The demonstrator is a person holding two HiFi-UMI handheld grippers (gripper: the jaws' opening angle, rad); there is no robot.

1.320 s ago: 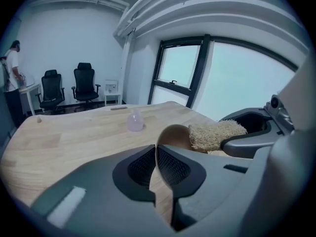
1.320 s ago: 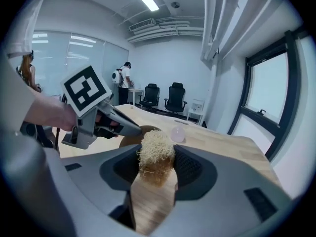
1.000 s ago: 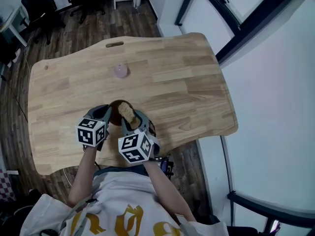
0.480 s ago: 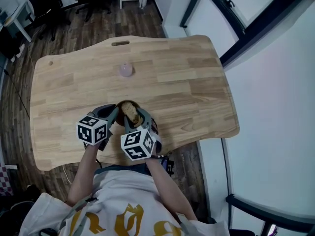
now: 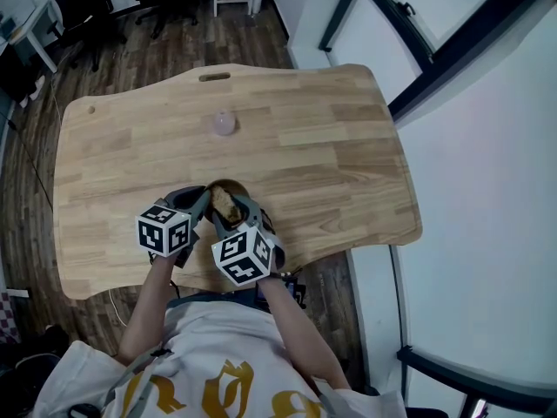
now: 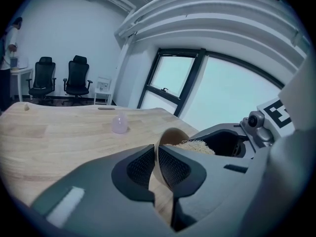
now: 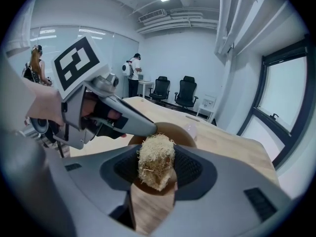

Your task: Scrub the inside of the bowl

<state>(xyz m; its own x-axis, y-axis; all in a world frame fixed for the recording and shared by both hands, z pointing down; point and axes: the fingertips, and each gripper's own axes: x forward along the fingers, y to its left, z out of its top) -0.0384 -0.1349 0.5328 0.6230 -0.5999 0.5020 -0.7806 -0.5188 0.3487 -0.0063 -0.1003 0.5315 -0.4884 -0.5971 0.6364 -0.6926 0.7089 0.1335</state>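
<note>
The brown bowl (image 6: 173,135) sat on the wooden table (image 5: 331,146) near the bottom middle of the head view; it looked light, hard and slippery, so the left gripper (image 6: 157,154) pinched its thin rim. The right gripper (image 7: 156,154) squeezed a soft, scratchy scrubber (image 7: 154,168) just at the bowl. The table was smooth, with a little pink ball (image 5: 224,124) higher up and black chairs (image 5: 83,7) in the upper left.
</note>
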